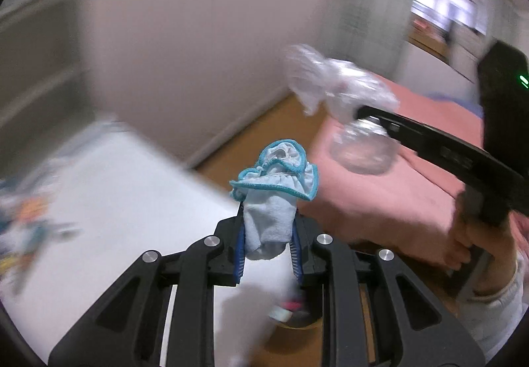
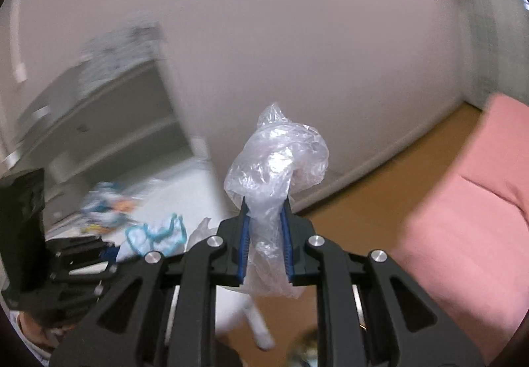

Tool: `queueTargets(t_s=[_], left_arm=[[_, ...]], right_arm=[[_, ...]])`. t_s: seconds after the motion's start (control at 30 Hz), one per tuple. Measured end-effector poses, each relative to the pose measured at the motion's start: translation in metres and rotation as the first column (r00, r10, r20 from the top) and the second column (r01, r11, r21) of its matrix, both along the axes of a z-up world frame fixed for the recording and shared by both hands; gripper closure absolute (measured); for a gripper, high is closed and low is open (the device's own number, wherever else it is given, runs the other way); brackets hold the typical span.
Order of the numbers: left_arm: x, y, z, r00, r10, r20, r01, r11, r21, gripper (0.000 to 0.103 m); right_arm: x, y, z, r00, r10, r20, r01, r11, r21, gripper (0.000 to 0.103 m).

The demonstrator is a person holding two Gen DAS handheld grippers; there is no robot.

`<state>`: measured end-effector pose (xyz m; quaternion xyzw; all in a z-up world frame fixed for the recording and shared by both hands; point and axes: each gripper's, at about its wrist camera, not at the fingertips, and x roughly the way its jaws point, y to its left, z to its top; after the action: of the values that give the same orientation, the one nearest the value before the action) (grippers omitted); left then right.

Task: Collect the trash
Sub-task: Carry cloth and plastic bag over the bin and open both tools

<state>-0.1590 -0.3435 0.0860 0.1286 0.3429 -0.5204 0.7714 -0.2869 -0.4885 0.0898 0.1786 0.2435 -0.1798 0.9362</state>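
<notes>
My left gripper [image 1: 268, 221] is shut on a light blue cloth with a teal ruffled edge [image 1: 276, 182], held up in the air above the white table [image 1: 115, 201]. My right gripper [image 2: 266, 215] is shut on a crumpled clear plastic bag [image 2: 276, 168], also held in the air. In the left wrist view the right gripper [image 1: 367, 114] shows at the right with the plastic bag [image 1: 330, 79] bunched at its tip. In the right wrist view the left gripper and its blue cloth [image 2: 158, 235] show at the lower left.
A white table holds blurred colourful items [image 1: 29, 221] at its left. A pink bed or mattress [image 2: 469, 218] lies at the right on a wooden floor [image 2: 380, 195]. A grey shelf unit [image 2: 109, 122] stands by the wall. A round container [image 1: 291, 317] shows below the left gripper.
</notes>
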Motion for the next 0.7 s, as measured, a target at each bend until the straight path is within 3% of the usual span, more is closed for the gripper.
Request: queueTargets(t_s=[0.1,0.17,0.2,0.33,0.43,0.57,0.7], left_arm=[[-0.044,-0.049,-0.038,0.987,-0.135,-0.081,0.139,0.989,0.04,0.082],[-0.067,-0.067,-0.08,0.974,-0.176,-0.142,0.19,0.977,0.096,0.082],[-0.079,-0.075,-0.121,0.963,-0.184,-0.198,0.215,0.965,0.149,0.082],[-0.086,-0.099,-0.245,0.938,-0.109,-0.328,0.228,0.909,0.35,0.082],[-0.077,-0.108,-0.319,0.921,-0.026,-0.389,0.224,0.851,0.475,0.083],[-0.069,-0.111,-0.343,0.908,0.013,-0.418,0.223,0.831,0.51,0.083],[-0.064,-0.114,-0.343,0.902,0.024,-0.432,0.217,0.838,0.5,0.079]], right_arm=[[-0.034,-0.042,-0.043,0.993,-0.08,-0.089,0.087,0.993,0.081,0.086],[-0.047,-0.063,-0.102,0.971,-0.088,-0.222,0.125,0.98,0.157,0.086],[-0.049,-0.067,-0.127,0.961,-0.078,-0.266,0.133,0.972,0.193,0.086],[-0.048,-0.081,-0.263,0.899,-0.014,-0.439,0.198,0.906,0.375,0.086],[-0.043,-0.083,-0.32,0.868,0.034,-0.496,0.217,0.872,0.44,0.086],[-0.037,-0.083,-0.356,0.851,0.061,-0.522,0.246,0.832,0.498,0.086],[-0.036,-0.085,-0.369,0.851,0.071,-0.521,0.259,0.806,0.533,0.086]])
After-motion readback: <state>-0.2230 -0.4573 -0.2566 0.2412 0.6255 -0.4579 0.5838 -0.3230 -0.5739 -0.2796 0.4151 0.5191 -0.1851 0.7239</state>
